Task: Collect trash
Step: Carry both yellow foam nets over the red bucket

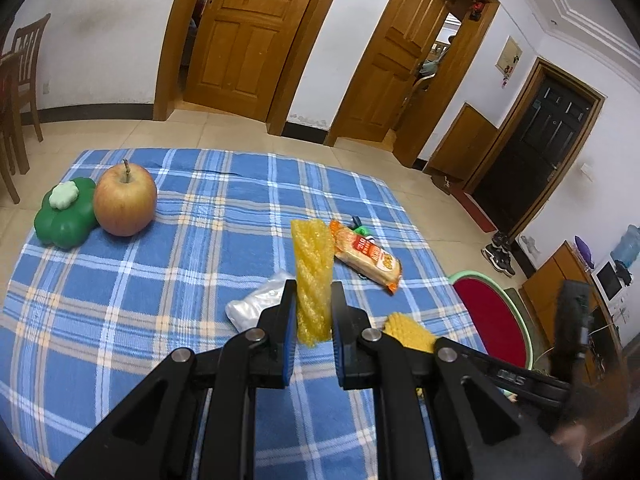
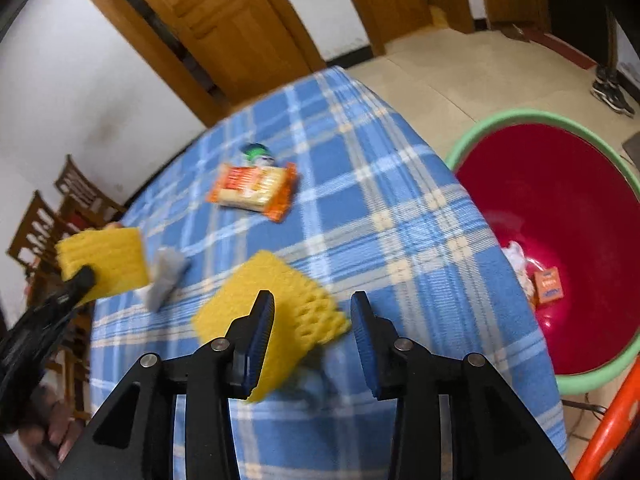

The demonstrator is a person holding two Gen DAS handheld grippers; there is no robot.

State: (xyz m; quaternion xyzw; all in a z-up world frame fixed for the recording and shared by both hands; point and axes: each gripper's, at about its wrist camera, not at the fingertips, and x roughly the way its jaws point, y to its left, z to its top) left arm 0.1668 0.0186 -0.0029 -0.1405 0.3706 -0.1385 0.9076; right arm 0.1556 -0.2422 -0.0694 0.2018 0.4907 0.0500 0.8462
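My left gripper (image 1: 313,300) is shut on a yellow foam net sleeve (image 1: 312,276), held upright above the blue checked tablecloth (image 1: 180,264); it also shows in the right wrist view (image 2: 108,264). My right gripper (image 2: 313,312) is open around a second yellow foam net (image 2: 280,312) lying on the cloth; this net also shows in the left wrist view (image 1: 408,330). An orange snack wrapper (image 1: 366,256) (image 2: 254,190) and a clear plastic bag (image 1: 256,300) (image 2: 164,276) lie on the cloth. A red basin with a green rim (image 2: 560,240) stands off the table's right edge, holding some trash.
An apple (image 1: 125,200) and a green flower-shaped box (image 1: 66,212) sit at the far left of the table. A small green and white item (image 2: 258,154) lies behind the wrapper. Wooden chairs (image 1: 24,64) stand left. An orange bar (image 2: 608,420) is at lower right.
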